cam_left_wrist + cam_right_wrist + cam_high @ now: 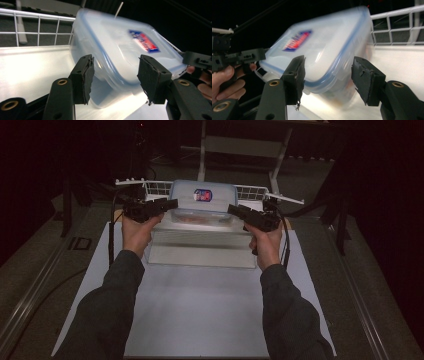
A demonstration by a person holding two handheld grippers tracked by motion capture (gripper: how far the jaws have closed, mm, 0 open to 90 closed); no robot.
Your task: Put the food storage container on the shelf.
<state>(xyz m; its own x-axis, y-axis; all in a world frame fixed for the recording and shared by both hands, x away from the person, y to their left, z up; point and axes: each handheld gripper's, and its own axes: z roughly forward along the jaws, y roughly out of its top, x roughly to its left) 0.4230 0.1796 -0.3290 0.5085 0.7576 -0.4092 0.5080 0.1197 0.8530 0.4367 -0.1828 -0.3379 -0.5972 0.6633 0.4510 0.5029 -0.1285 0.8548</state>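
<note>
A clear plastic container (202, 200) (120, 50) (324, 50) with a blue-rimmed lid and a red and blue label stands tilted over a shiny steel tray (200, 252), lid toward me. My left gripper (172, 204) (115, 77) is at its left corner, pads against the corner's two sides, shut on it. At the right corner is my right gripper (232, 210) (328, 75). Its jaws stand around that corner, with a gap showing beside the right pad. The container looks blurred in the right gripper view.
A white wire rack (155, 187) (37, 25) (397, 25) runs behind the tray on both sides. The tray sits on a white mat (200, 315) on the table. A table frame (240, 145) stands farther back in the dark.
</note>
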